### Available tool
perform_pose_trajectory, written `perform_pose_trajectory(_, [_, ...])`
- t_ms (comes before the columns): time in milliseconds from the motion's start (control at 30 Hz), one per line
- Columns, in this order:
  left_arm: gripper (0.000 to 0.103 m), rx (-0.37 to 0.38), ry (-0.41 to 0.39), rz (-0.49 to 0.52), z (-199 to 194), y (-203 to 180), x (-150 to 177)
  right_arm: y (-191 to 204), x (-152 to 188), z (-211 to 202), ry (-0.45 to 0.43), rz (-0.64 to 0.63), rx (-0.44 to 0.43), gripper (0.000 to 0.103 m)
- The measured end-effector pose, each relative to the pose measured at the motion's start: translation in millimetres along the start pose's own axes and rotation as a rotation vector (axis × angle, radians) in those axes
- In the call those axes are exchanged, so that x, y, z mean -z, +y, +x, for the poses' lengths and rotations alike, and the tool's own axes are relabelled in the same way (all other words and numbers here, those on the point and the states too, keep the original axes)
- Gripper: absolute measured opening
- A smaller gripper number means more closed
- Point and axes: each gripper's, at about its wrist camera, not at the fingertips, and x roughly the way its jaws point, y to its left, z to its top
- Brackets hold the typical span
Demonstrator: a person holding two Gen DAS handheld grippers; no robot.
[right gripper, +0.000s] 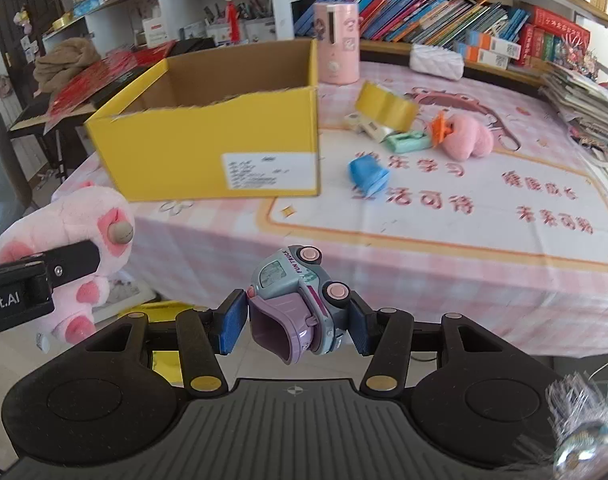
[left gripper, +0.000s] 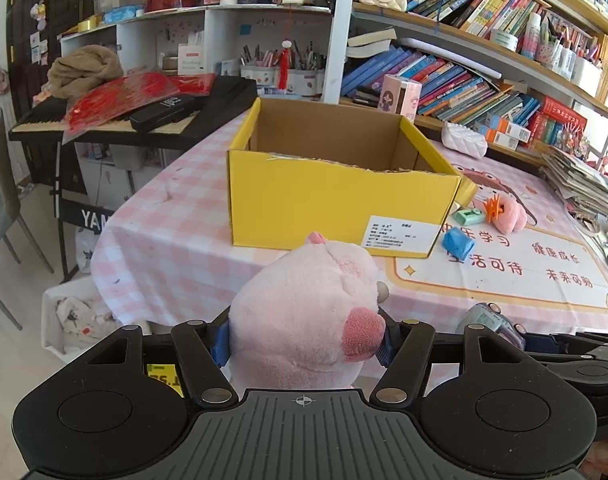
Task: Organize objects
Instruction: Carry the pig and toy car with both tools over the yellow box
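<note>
My left gripper (left gripper: 304, 338) is shut on a pink plush toy (left gripper: 304, 320), held off the near edge of the table in front of the open yellow cardboard box (left gripper: 327, 196). The plush also shows at the left of the right wrist view (right gripper: 72, 232). My right gripper (right gripper: 300, 320) is shut on a small grey and purple toy truck (right gripper: 300, 300), also short of the table edge. The box (right gripper: 208, 152) looks empty as far as its inside shows. A blue cup-like toy (right gripper: 367, 174), a green item (right gripper: 407, 142), a pink plush with orange clip (right gripper: 465, 140) and a yellow tape roll (right gripper: 385, 106) lie right of the box.
The table has a pink checked cloth (right gripper: 423, 248). A pink canister (right gripper: 337, 46) and white pouch (right gripper: 435, 62) stand behind the box. Bookshelves (left gripper: 483, 80) run along the back, stacked papers (right gripper: 583, 96) at right, a keyboard with red papers (left gripper: 136, 108) at left.
</note>
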Motion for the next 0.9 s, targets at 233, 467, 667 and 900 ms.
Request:
perform_pose_trajectory(233, [0.064, 0.021, -0.011, 0.0, -3.5, 9.1, 0.8, 7.9, 2.9, -0.8, 0.026, 0.008, -0.008, 0.05])
perform_pose_trajectory(467, [0.064, 0.042, -0.016, 0.003, -4.4, 10.8, 1.3, 9.4, 3.7, -3.2, 0.031, 0.01, 0.001, 0.05])
perform_pose_trajectory(667, [0.064, 0.05, -0.016, 0.006, -5.5, 12.1, 1.6, 9.5, 2.8, -4.3, 0.036, 0.015, 0.01, 0.05])
perform_pose_trajectory(900, [0.064, 0.053, -0.024, 0.009, -7.5, 15.5, 0.9, 9.6, 2.9, -4.8, 0.035, 0.016, 0.01, 0.05])
